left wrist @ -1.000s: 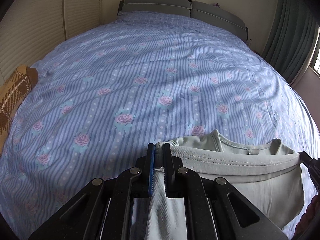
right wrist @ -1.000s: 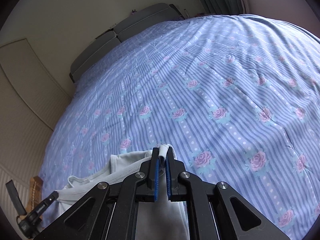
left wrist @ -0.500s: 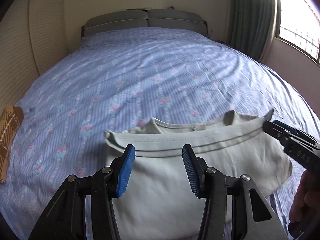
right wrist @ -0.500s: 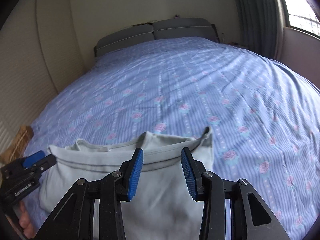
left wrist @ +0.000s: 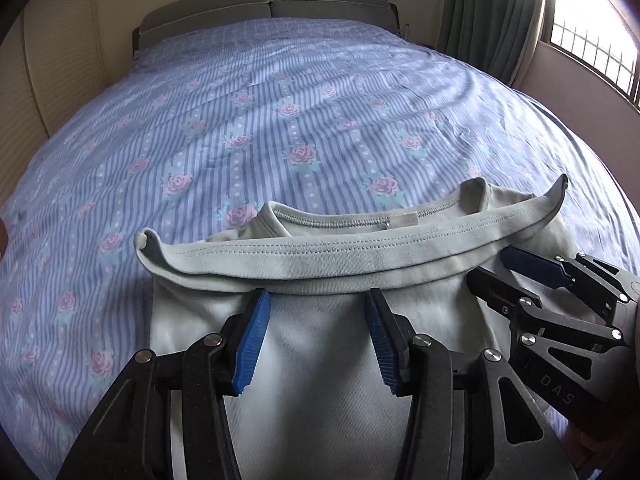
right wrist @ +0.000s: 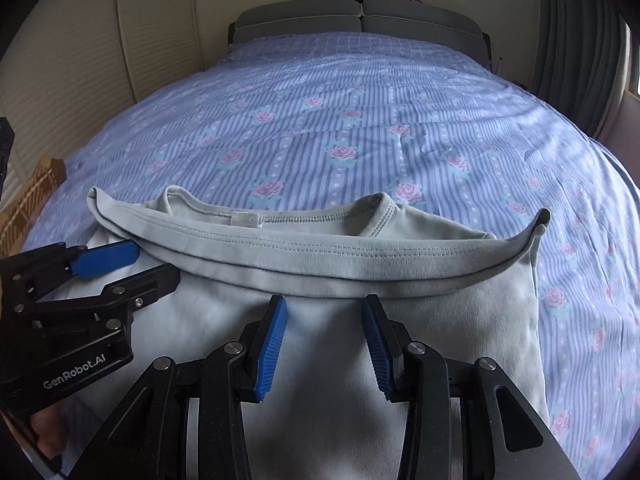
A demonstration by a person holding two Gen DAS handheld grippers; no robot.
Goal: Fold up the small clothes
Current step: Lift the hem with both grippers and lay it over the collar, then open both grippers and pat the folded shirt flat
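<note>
Left wrist | left gripper, right gripper now spread wide | shirt released

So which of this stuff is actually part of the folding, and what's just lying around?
Part of the job:
pale green shirt
left gripper, open
right gripper, open
floral bedspread it lies on

Just lying about:
brown plaid cloth
grey headboard
curtain

Daylight enters from the window at the upper right of the left wrist view, where the glass is overexposed and white. The bed cover is lit softly, with faint wavy shadows. Both views are sharp in the centre, but strong fisheye bending curves the bed, and the corners are black.
</note>
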